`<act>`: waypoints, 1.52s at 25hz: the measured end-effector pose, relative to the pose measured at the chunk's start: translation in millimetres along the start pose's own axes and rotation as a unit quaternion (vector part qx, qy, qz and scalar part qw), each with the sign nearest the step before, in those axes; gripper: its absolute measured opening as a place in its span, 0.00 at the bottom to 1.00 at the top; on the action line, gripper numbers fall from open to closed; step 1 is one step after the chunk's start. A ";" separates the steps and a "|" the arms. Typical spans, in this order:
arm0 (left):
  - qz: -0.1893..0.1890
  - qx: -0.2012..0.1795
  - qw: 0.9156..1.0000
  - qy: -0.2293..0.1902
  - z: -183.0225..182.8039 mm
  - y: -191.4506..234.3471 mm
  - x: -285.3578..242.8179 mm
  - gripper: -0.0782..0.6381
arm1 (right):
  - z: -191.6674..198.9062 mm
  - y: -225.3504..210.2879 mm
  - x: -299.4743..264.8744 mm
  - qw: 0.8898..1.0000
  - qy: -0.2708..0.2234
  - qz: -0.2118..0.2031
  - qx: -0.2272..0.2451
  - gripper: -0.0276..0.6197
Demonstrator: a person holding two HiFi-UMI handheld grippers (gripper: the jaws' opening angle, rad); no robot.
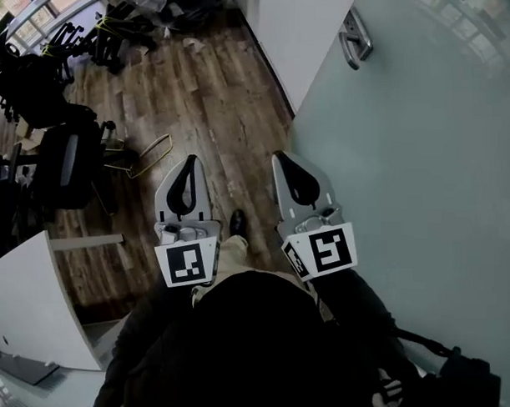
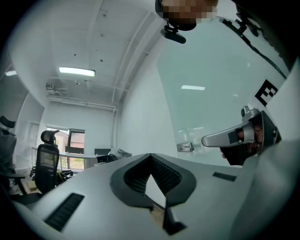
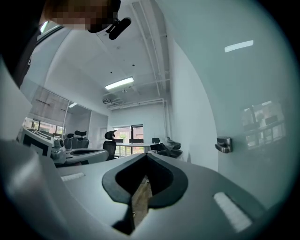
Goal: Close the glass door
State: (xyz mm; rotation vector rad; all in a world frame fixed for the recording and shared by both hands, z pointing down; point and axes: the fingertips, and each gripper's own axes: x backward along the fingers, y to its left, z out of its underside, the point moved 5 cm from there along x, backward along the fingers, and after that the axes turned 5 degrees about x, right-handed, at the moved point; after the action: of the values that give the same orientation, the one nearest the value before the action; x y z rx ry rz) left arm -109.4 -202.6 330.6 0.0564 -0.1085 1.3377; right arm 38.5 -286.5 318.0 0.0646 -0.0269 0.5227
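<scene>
The frosted glass door [image 1: 424,154] fills the right side of the head view, its metal handle [image 1: 355,37] near the top. Both grippers are held side by side over the wooden floor, pointing forward. My right gripper [image 1: 285,158] is shut and empty, its tip close beside the door's edge, well short of the handle. My left gripper [image 1: 189,160] is also shut on nothing, further left and away from the door. In the left gripper view the handle [image 2: 185,147] shows beyond the gripper [image 2: 150,155]. The right gripper view has the handle [image 3: 224,144] right of the gripper [image 3: 146,154].
A white wall [image 1: 298,33] meets the door at its far edge. Black office chairs [image 1: 68,163] and a yellow-framed stand [image 1: 148,153] stand on the left. A white cabinet [image 1: 26,307] is at lower left. The person's shoe [image 1: 238,223] shows between the grippers.
</scene>
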 end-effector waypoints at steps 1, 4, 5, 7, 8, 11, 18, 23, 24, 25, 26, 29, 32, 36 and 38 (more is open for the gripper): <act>0.013 0.001 1.000 0.001 -0.3 6.5 -21.9 0.10 | -3.7 -8.2 -18.9 1.000 0.003 0.007 0.003 0.05; 0.050 0.003 0.999 0.006 -1.1 18.6 -79.1 0.10 | -19.6 -34.4 -63.2 0.999 0.001 0.035 0.015 0.05; 0.059 0.008 0.998 0.006 0.7 20.1 -97.2 0.10 | -23.2 -45.9 -74.4 0.999 0.000 0.045 0.021 0.05; 0.078 0.013 0.997 0.012 9.1 19.2 -129.8 0.10 | -27.7 -70.8 -89.8 0.997 -0.003 0.070 0.031 0.05; 0.089 0.014 0.996 0.017 13.9 17.4 -144.6 0.10 | -29.8 -82.9 -94.5 0.996 -0.004 0.085 0.034 0.05; 0.122 0.019 0.992 0.024 22.6 7.4 -186.1 0.10 | -36.5 -116.2 -102.5 0.991 -0.010 0.124 0.042 0.05; 0.188 0.008 0.982 0.022 33.1 -32.4 -288.5 0.10 | -50.1 -194.2 -124.3 0.980 -0.028 0.183 0.072 0.05; 0.225 -0.011 0.974 0.021 28.4 -64.8 -372.2 0.10 | -64.4 -269.5 -142.3 0.971 -0.033 0.221 0.088 0.05; 0.231 -0.016 0.973 0.017 25.4 -70.2 -385.5 0.10 | -64.1 -281.0 -145.8 0.970 -0.027 0.224 0.093 0.05; 0.235 -0.019 0.972 0.012 22.3 -74.0 -397.6 0.10 | -61.9 -289.9 -150.0 0.970 -0.018 0.221 0.096 0.05; 0.237 -0.019 0.971 0.007 19.5 -76.7 -409.1 0.10 | -57.8 -296.9 -155.3 0.972 -0.007 0.213 0.097 0.11; 0.246 -0.006 0.969 0.005 16.9 -84.6 -433.1 0.10 | -38.3 -309.2 -168.3 0.977 0.024 0.197 0.084 0.19; 0.265 -0.012 0.964 0.009 22.5 -95.2 -447.3 0.10 | -11.7 -312.9 -174.0 0.971 0.065 0.207 0.100 0.19; 0.285 -0.011 0.958 0.018 31.2 -105.7 -476.1 0.10 | 25.7 -324.4 -188.2 0.960 0.130 0.227 0.100 0.19; 0.296 -0.009 0.955 0.020 31.7 -108.4 -485.3 0.10 | 33.8 -329.4 -192.4 0.956 0.142 0.240 0.086 0.19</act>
State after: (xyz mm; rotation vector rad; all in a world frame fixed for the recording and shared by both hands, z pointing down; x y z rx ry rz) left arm -115.5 -700.4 310.5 -0.0224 -0.1083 1.9362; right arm 36.2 -669.4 325.6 0.1537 0.2924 1.0174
